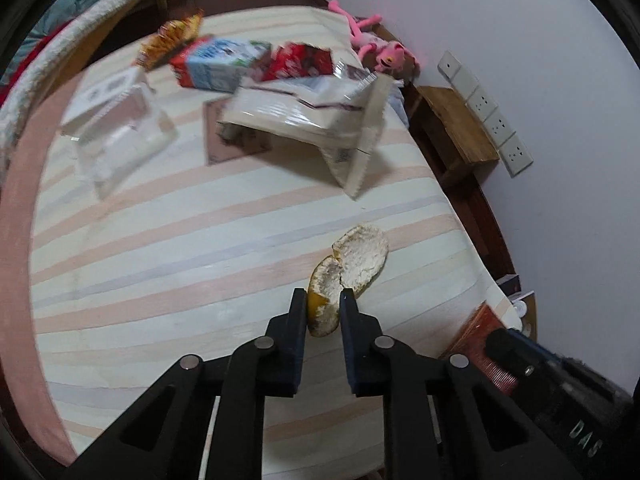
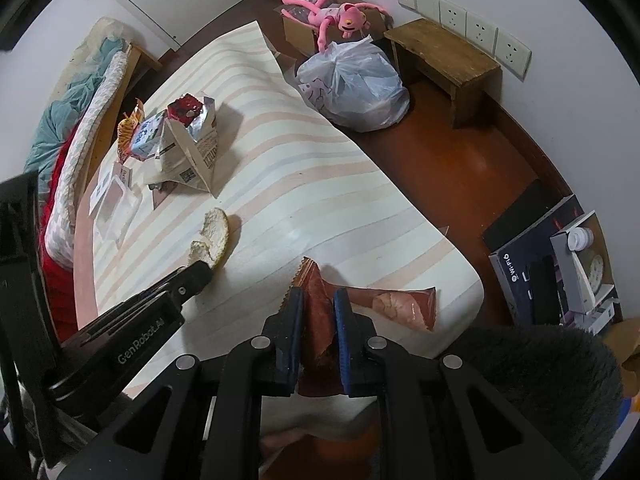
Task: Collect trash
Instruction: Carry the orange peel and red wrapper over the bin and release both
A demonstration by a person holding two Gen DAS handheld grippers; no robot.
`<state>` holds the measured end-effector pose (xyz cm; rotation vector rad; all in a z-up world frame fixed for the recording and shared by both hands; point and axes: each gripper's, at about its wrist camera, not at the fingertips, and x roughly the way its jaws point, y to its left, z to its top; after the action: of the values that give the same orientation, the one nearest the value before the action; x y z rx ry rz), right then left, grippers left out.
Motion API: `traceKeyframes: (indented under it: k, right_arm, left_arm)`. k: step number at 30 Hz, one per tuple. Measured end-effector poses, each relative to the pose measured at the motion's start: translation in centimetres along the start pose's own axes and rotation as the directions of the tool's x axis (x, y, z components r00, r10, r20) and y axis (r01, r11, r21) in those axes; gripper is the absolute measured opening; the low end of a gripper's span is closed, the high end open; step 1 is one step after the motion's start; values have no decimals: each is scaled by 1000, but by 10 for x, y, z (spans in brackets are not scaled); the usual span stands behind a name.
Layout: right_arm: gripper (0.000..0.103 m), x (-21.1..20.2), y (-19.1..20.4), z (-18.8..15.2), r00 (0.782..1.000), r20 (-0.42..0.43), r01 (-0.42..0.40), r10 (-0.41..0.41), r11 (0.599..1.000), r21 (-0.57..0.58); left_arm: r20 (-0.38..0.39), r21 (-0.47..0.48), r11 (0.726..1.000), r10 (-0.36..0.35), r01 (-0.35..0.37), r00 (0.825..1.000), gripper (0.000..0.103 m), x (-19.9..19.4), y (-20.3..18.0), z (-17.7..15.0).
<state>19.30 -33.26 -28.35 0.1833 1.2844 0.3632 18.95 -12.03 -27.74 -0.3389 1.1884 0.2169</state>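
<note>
Left gripper (image 1: 323, 299): its jaws are being held nearly closed on the near end of the orange peel (image 1: 352, 264); the peel's yellow edge is being pinched between the two black fingers (image 1: 298, 320).
Orange peel: it is being kept on the striped mat (image 1: 200, 240), white pith up; its larger far half is lying beyond the fingertips, free of them. From the right wrist view the left gripper (image 2: 202, 270) is being seen meeting the peel (image 2: 214, 236) at its near edge.
Right gripper (image 2: 316, 300): its jaws are being held almost fully closed on the brown snack wrapper (image 2: 320, 320); a fold of the wrapper is being squeezed upright between the blue pads (image 2: 294, 320).
Snack wrapper: its printed remainder is being left spread on the mat to the right of the fingers, near the mat's edge.
Other trash: a milk carton (image 2: 146, 136), a red packet (image 2: 186, 110), a pale creased bag (image 2: 188, 160) and a clear plastic box (image 2: 116, 204) are being left piled at the mat's far end, well apart from both grippers.
Surroundings: a filled plastic bag (image 2: 354, 88) is sitting on the floor beside the mat, near a wooden stool (image 2: 444, 60) and a pink plush toy (image 2: 332, 14).
</note>
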Motion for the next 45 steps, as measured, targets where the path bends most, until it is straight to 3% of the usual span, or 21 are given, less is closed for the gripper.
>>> traceKeyframes:
  k: [3,12,19,26,30,34,38,42,45]
  right_arm:
    - [15,-6,3,0,1000,5,-16,16,1000,-8]
    - [14,-30,37,-7,995,25,-94,96,992,-79]
    - [14,-42,84,-16,986,12,-160,164,975,-155]
    - [14,-57,185,-30,964,-25,-260,265,917,-303]
    - [14,-66,266,-52,942,-70,-328,329,852,-409]
    - [14,-61,349,-86,917,-149,-393,371,772,-500]
    - [14,-38,431,-132,890,-258,-455,376,694,-558]
    - [14,-4,502,-183,875,-348,-483,336,628,-610]
    - [14,36,546,-221,876,-402,-479,267,592,-649]
  left_arm:
    - [33,-5,1000,20,-19,999,5,-22,19,-6]
    - [116,-87,994,76,-66,990,4,-83,88,-23]
    - [198,-178,978,147,-112,969,4,-142,147,-36]
    - [298,-279,949,231,-147,926,4,-222,218,-56]
    - [333,-339,925,287,-170,898,4,-261,267,-73]
    - [329,-414,889,348,-197,878,4,-287,321,-98]
    - [286,-505,836,396,-214,872,4,-297,382,-132]
    - [214,-601,770,414,-215,885,4,-287,451,-167]
    - [138,-655,723,400,-220,906,4,-262,502,-191]
